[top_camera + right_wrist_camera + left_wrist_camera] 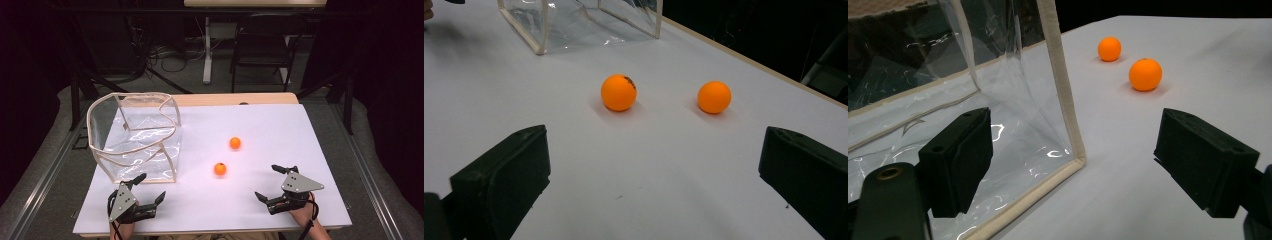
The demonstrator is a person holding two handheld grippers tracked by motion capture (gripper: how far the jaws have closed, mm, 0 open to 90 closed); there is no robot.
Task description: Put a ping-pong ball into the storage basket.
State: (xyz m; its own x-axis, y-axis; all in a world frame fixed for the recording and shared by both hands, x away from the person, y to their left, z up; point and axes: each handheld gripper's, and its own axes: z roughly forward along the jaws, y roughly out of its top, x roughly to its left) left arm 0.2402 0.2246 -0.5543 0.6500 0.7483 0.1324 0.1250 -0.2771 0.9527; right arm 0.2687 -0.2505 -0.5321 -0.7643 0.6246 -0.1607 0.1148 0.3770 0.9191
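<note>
High view: my right claw (276, 182) and left claw (148, 187) both gape wide, empty; next I judge reaching the nearer orange ball (220, 169) for the clear bag (135, 137).

I am working in what looks like a lab or recording studio, not a home. From the high view I see a tabletop (280, 125) covered with a plain white sheet, its wooden edge showing at the far side, standing on grey carpet. Metal rails (45, 170) run along the floor on either side of it. Around the tabletop the room is dark, as if curtained in black. Behind it, loose cables (170, 57) lie tangled on the floor beside the white leg (207, 50) of another desk, and a black folding chair (262, 47) stands pushed up near it.
</note>
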